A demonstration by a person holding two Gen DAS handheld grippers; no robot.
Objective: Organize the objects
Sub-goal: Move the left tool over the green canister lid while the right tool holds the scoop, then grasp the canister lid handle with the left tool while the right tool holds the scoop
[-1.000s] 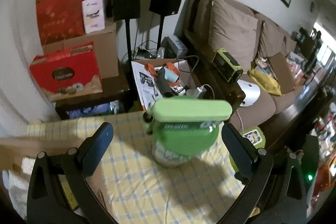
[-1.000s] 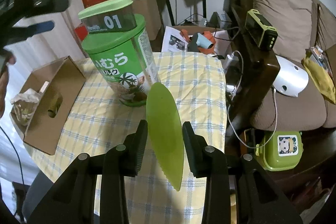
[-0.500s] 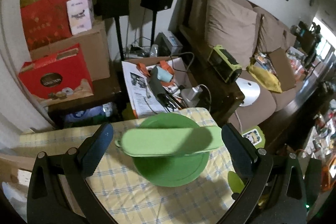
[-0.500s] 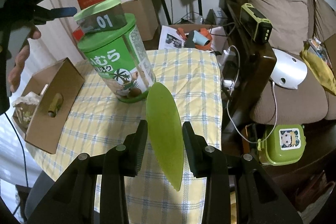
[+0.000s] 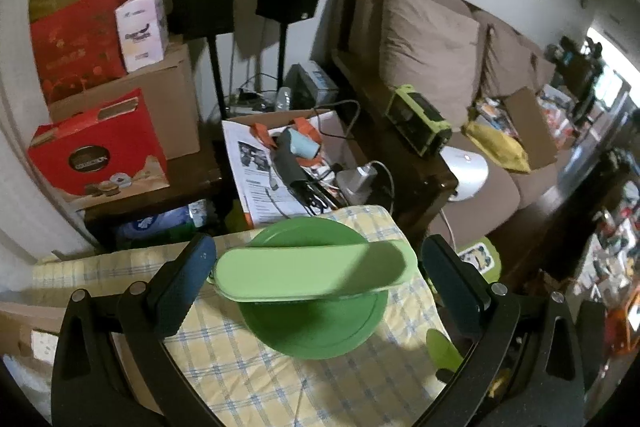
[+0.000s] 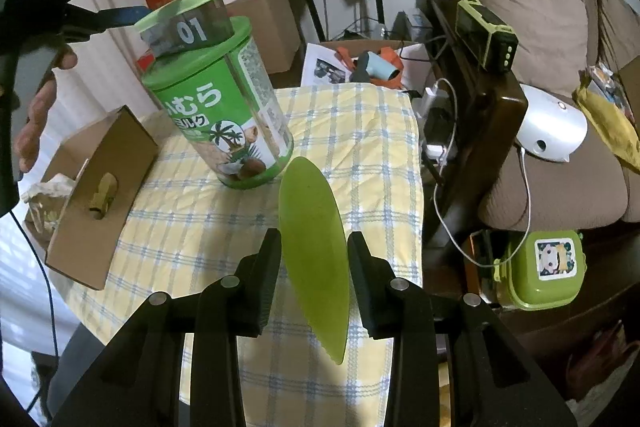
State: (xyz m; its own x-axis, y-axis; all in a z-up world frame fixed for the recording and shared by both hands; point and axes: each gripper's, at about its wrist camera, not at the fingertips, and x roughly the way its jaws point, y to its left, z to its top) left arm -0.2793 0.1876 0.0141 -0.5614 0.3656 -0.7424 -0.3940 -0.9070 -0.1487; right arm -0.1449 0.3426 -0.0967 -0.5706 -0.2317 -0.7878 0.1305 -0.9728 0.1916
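A tall green canister (image 6: 224, 107) stands on the yellow checked table (image 6: 360, 131). On its lid (image 5: 312, 327) rests a small oblong box with a pale green lid (image 5: 312, 275), marked 01 in the right wrist view (image 6: 188, 23). My left gripper (image 5: 318, 251) hovers over that box, open, with one finger on each side and a gap at both ends. My right gripper (image 6: 315, 241) is shut on a flat green leaf-shaped piece (image 6: 316, 247), held on edge above the cloth in front of the canister.
An open cardboard box (image 6: 100, 187) lies on the table's left part. A person's hand (image 6: 36, 123) grips the left tool. Right of the table are a dark wooden sofa arm (image 6: 492, 115), cables and a green lunch box (image 6: 540, 267) on the floor.
My left gripper has moved forward over the canister, which it now sees from above instead of from the side. The right gripper and its green piece have stayed put.
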